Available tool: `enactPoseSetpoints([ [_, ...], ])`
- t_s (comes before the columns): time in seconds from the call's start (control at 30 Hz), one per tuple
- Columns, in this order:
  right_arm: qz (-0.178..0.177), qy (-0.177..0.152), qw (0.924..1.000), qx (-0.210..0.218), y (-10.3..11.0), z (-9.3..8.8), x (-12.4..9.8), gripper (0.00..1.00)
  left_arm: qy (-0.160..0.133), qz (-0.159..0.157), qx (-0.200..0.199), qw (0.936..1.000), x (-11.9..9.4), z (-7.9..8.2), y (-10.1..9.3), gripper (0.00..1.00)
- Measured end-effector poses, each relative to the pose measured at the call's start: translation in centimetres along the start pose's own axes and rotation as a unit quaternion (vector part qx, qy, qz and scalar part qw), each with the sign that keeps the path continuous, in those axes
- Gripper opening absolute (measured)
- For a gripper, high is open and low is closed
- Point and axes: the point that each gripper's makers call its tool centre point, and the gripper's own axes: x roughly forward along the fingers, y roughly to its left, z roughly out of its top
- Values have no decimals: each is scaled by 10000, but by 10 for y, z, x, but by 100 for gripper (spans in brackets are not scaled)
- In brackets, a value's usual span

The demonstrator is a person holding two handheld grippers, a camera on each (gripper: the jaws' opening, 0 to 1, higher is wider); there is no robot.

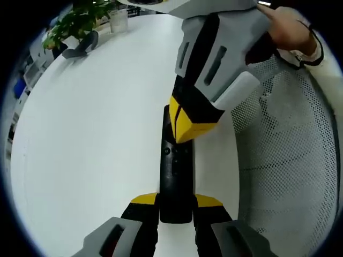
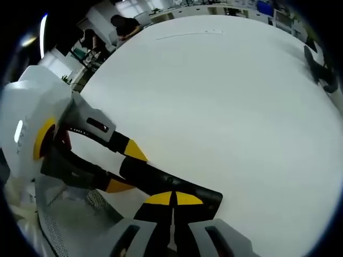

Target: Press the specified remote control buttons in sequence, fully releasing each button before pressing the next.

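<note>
The left gripper (image 1: 176, 206) has its two yellow-tipped jaws clamped on the near end of the black remote control (image 1: 175, 179). The remote control lies flat on the white counter (image 1: 96, 139). Its long side points straight away from the left gripper, toward the middle of the counter.

The right gripper (image 2: 173, 199) has its jaws pressed together. Its yellow tips come down from above and touch the top of the remote control, near its far half. In the right gripper view the remote control (image 2: 171, 184) runs from the left gripper across to the right gripper's tips.

A white mesh chair (image 1: 284, 150) stands beside the counter. A green plant (image 1: 72, 21) stands at the far edge.
</note>
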Motion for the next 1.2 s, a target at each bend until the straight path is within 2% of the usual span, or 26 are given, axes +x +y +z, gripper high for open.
enactPoseSetpoints([
  [0.27, -19, 73, 10000, 23, 0, -2, -1, 0, 17, -18, 21, 10000, -1, 0, 0, 22],
  [0.8, -66, 417, 9991, 14, -6, -20, -6, 0, 49, 26, 35, 10000, 0, -1, 0, 22],
  [1.0, -70, 420, 9991, 33, -5, -20, -7, 0, 9, 38, 65, 10000, 0, -1, 0, 22],
  [1.2, -132, 602, 9981, -38, -6, -17, -6, 0, 47, 26, 100, 9999, 0, -1, 0, 22],
])
